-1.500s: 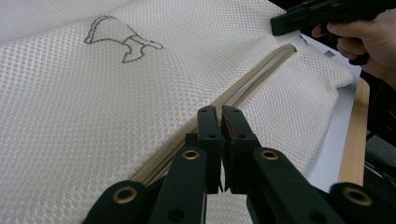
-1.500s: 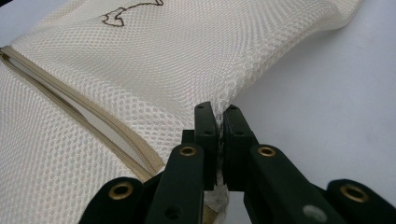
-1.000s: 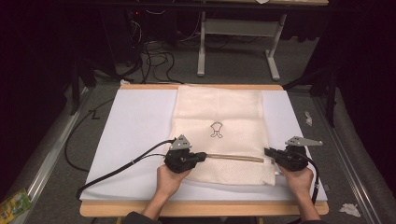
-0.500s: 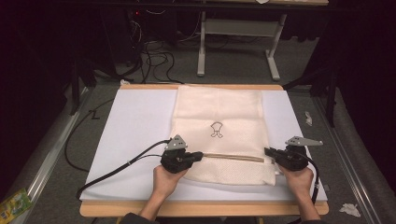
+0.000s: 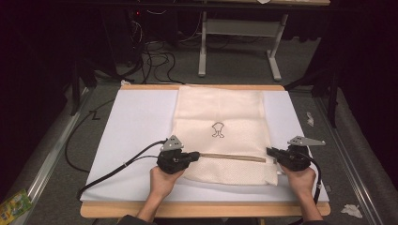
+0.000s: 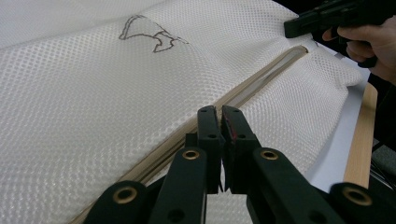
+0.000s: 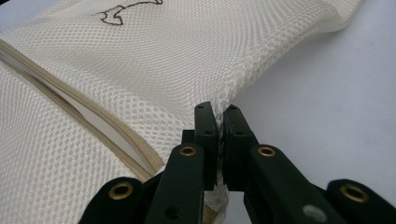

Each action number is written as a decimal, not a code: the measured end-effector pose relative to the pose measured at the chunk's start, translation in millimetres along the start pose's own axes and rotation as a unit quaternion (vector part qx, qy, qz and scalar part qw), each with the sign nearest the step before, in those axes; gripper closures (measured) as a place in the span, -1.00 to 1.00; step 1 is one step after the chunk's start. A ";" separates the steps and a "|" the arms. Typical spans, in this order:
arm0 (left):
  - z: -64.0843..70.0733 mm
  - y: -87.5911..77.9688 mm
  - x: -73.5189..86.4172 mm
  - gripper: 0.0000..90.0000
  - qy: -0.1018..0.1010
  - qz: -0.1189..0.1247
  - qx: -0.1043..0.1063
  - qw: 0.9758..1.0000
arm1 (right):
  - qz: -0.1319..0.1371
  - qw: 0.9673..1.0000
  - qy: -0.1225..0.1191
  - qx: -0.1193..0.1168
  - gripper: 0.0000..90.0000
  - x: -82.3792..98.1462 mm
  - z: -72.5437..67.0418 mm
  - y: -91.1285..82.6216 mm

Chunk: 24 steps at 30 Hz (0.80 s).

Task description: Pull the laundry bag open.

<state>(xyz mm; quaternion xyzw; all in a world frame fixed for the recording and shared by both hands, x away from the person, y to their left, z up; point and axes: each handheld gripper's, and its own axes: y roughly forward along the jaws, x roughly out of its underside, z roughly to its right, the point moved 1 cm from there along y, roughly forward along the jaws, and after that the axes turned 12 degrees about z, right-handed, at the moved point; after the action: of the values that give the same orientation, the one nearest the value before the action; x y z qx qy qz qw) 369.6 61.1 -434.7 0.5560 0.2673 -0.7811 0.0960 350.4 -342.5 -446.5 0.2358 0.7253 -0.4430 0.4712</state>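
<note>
A cream mesh bag (image 5: 220, 112) with a small dark outline print (image 5: 217, 130) lies flat on a white board (image 5: 136, 122). A tan zipper (image 5: 232, 157) runs across its near part, and its two sides gape apart (image 6: 261, 79) (image 7: 70, 102). My left gripper (image 5: 196, 155) (image 6: 218, 112) sits at the zipper's left end with jaws shut on the line of teeth. What they pinch looks like the zipper pull, hidden between the pads. My right gripper (image 5: 270, 151) (image 7: 218, 109) is shut on the mesh at the bag's right edge by the zipper's other end.
The board rests on a wooden table (image 5: 202, 209) whose front edge lies just behind both hands. Each gripper's cable (image 5: 112, 171) trails over the board. On the floor are a desk frame (image 5: 234, 47), cables, paper scraps (image 5: 349, 210) and a green packet (image 5: 14, 206).
My left gripper has slid a little to the left along the zipper, leaving a slightly longer stretch of it showing. The right gripper has stayed put.
</note>
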 end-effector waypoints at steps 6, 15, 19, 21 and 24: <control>-5.0 -6.9 0.8 0.93 -0.009 0.007 -0.003 1.000 | -0.005 1.000 0.003 0.001 0.95 0.0 0.0 -0.7; -6.0 -12.2 -0.4 0.93 -0.004 0.010 -0.007 1.000 | -0.002 1.000 -0.001 0.000 0.95 -0.2 -0.8 0.0; -5.0 -11.1 1.9 0.93 -0.001 0.006 -0.006 1.000 | 0.000 1.000 0.000 0.002 0.95 -0.3 0.1 -0.2; -4.7 -11.2 2.2 0.93 0.000 0.006 -0.006 1.000 | 0.000 1.000 -0.002 0.002 0.95 -0.7 0.2 -0.5; -4.1 -11.7 2.8 0.93 0.002 0.005 -0.006 1.000 | -0.001 1.000 0.000 0.002 0.95 -1.2 -0.1 -0.7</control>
<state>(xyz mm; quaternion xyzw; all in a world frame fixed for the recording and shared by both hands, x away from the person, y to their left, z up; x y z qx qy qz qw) 366.7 73.4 -434.6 0.5585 0.2701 -0.7776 0.1025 350.3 -342.7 -445.2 0.2367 0.7246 -0.4449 0.4701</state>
